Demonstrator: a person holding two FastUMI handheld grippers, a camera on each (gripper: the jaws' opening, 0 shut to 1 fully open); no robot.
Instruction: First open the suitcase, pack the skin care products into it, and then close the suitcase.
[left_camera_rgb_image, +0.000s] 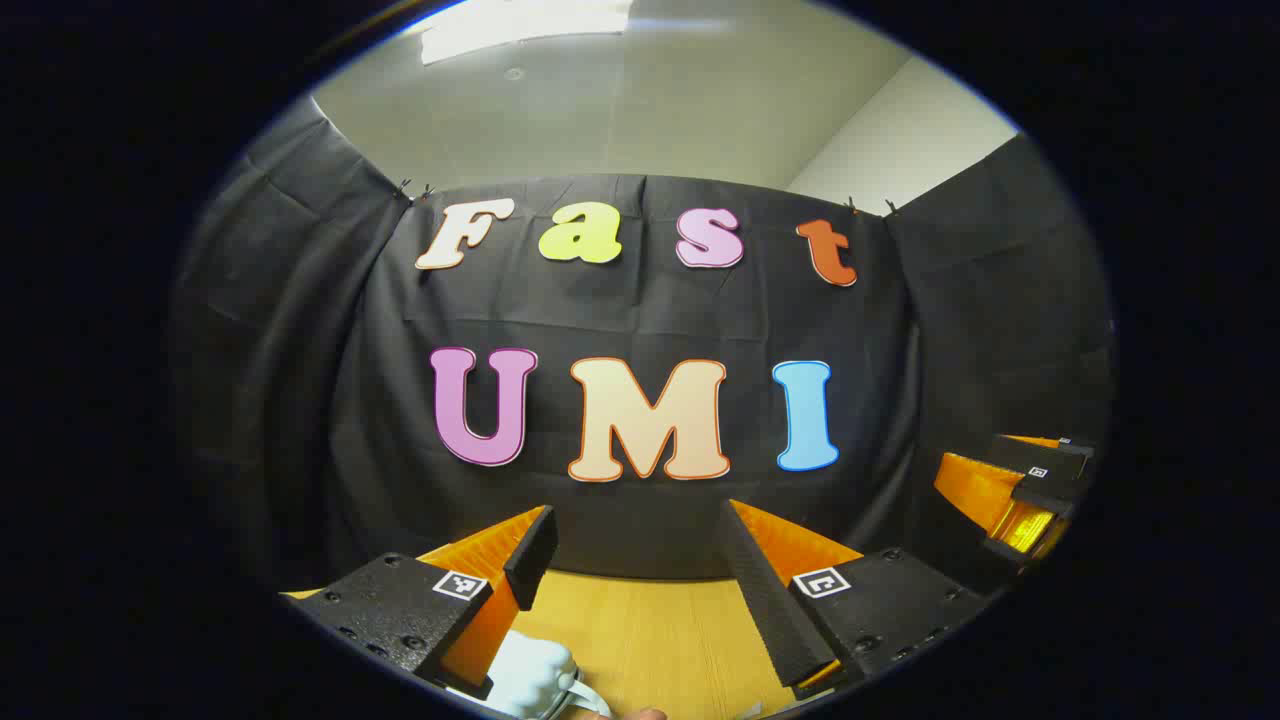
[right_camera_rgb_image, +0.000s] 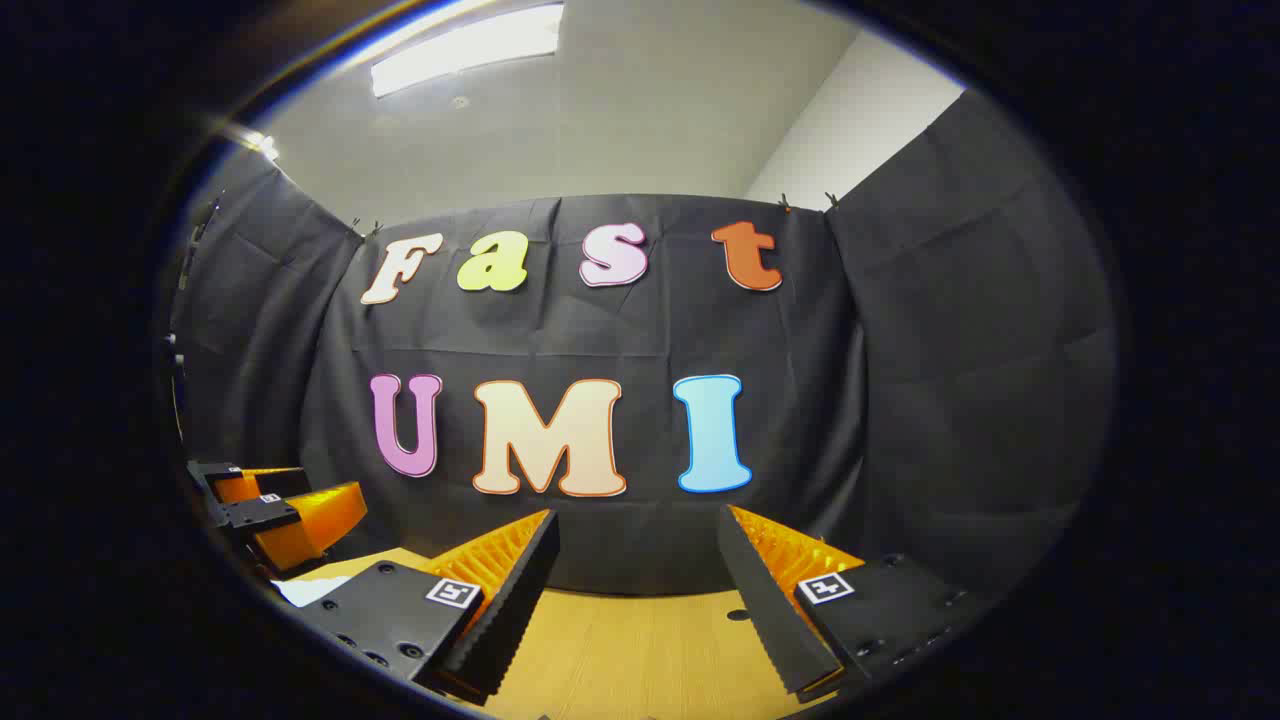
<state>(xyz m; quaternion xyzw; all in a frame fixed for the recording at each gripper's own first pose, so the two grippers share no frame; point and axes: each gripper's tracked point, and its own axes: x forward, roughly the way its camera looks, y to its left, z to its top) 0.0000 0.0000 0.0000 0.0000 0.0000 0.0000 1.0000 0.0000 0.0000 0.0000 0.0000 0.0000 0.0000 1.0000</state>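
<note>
Oddly, the suitcase itself is nowhere I can point to from here; the nearest hint of the task's things is a pale, lumpy white object (left_camera_rgb_image: 535, 675) low in the left gripper view, lying on the wooden table (left_camera_rgb_image: 650, 640) just below and beside the left gripper's (left_camera_rgb_image: 640, 570) own left finger. Whether it is a skin care product or a pouch I cannot tell.

The left gripper has its fingers spread wide apart with nothing between them, aimed level at the booth's black cloth wall (left_camera_rgb_image: 640, 310). The right gripper (right_camera_rgb_image: 635, 575) is likewise parted and empty, pointing the same way over the tabletop (right_camera_rgb_image: 640, 650). From the right gripper, the left one sits off to its left, near the table edge, beside a white scrap I cannot identify.

My guess is that the left gripper is nearer the white thing, which lies beneath its line of aim, so it would have to tip downward.
</note>
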